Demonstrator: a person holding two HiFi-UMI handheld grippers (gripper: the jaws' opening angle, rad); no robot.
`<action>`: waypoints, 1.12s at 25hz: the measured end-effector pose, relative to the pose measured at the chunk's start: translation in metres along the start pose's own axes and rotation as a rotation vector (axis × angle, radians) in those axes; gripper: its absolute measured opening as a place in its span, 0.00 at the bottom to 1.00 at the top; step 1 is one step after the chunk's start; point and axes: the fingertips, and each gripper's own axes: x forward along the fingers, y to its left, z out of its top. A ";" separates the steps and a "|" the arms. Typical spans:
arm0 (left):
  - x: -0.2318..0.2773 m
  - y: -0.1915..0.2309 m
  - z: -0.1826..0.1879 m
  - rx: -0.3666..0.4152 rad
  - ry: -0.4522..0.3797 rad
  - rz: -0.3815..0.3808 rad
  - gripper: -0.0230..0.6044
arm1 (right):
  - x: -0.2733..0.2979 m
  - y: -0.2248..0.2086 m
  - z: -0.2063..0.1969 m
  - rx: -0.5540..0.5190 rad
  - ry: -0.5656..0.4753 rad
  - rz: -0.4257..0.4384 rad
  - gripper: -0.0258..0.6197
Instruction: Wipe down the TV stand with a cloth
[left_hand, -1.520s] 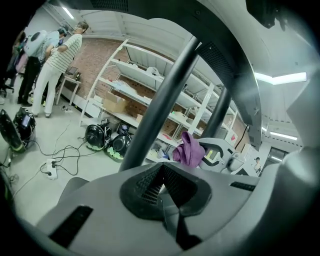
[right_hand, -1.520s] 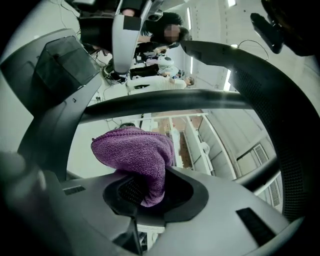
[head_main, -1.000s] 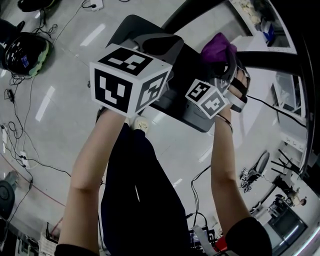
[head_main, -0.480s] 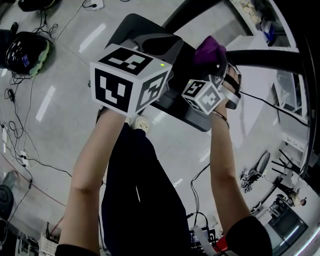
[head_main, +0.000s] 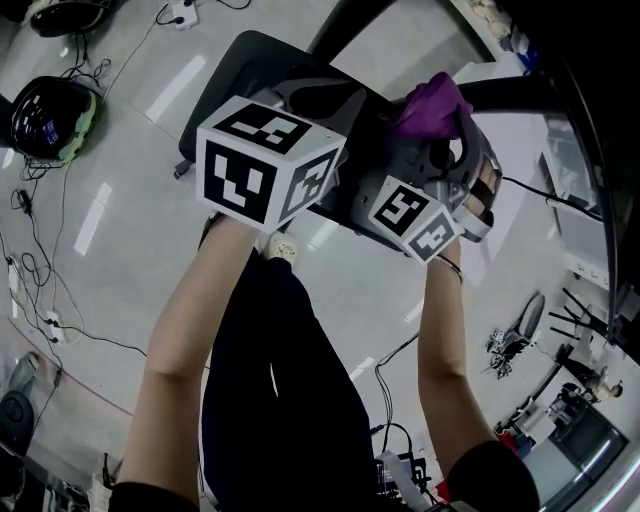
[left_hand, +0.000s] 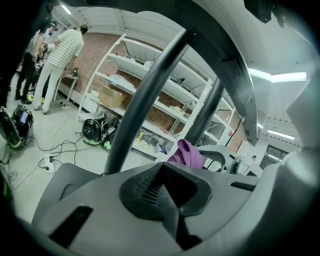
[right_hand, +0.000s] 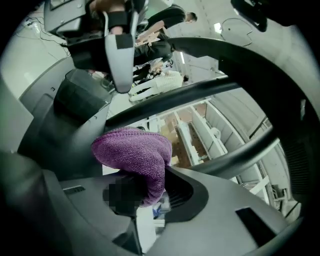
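Right tool is clamped on the purple cloth, the wad poking straight out past its tips. Left tool is closed on nothing. Same grip as before, the cloth has barely shifted.

Dark trousers, white marker cubes, black squares, grey jaws

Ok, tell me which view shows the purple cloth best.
The right gripper view: the purple cloth fills the centre, its knit visible, clamped in the right gripper. The head view shows it small, just past that gripper. The left gripper view shows only a distant purple bunch.
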 end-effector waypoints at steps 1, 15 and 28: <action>0.001 -0.005 0.000 0.002 0.002 -0.008 0.05 | -0.008 -0.012 0.000 0.002 -0.005 -0.027 0.19; 0.030 -0.063 0.014 0.047 0.017 -0.102 0.05 | -0.059 -0.143 -0.042 0.083 0.045 -0.359 0.19; 0.028 -0.050 0.007 0.026 0.028 -0.080 0.05 | -0.021 -0.154 -0.060 0.214 0.149 -0.375 0.19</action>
